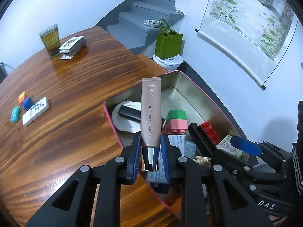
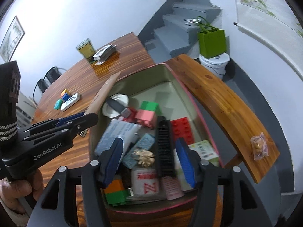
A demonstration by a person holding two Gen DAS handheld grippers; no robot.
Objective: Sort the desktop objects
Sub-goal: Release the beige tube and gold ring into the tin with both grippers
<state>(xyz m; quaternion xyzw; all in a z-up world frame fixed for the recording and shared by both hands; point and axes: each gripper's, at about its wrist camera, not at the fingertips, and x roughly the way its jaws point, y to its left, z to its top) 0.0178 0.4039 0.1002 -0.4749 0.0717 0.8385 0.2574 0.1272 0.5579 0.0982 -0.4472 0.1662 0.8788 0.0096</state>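
Step in hand: dropping items into the tin. Left gripper (image 1: 151, 151) is clamped on the pink cosmetic tube (image 1: 151, 113), pads squeezing it just above the silver cap, cap end toward the camera, crimped end sticking out toward 12 o'clock. The tube hangs over the near left corner of the pink-rimmed tin box (image 1: 191, 81), not yet inside; in the right wrist view it shows as a slanted tan strip (image 2: 102, 96) at about 10 o'clock of the tin (image 2: 197, 111).

Right gripper (image 2: 149, 160) is spread apart with nothing between the pads, hovering above the tin's clutter. It looks like it just let something go, though which piece I can't tell.

Already in the tin: black comb (image 2: 165, 147), red brick (image 2: 180, 128), pink-green block (image 2: 147, 113), white dish (image 2: 115, 104) with a dark bar across it, blue-white packets, an orange-green block at 6 o'clock.

Still out on the table (image 1: 66, 98), at 9 o'clock from the tin: white remote (image 1: 35, 111), teal case (image 1: 15, 114), blue-orange bricks (image 1: 25, 100). Further off, at 11 o'clock: glass of tea (image 1: 50, 40) and card deck (image 1: 72, 44). A wrapped snack (image 2: 258, 147) sits on the bench at 3 o'clock.

Next move, my read: bring the tube a bit further over the tin's open floor near the dish, lower it, open the left jaws. Then the free right gripper should go for the remote cluster.
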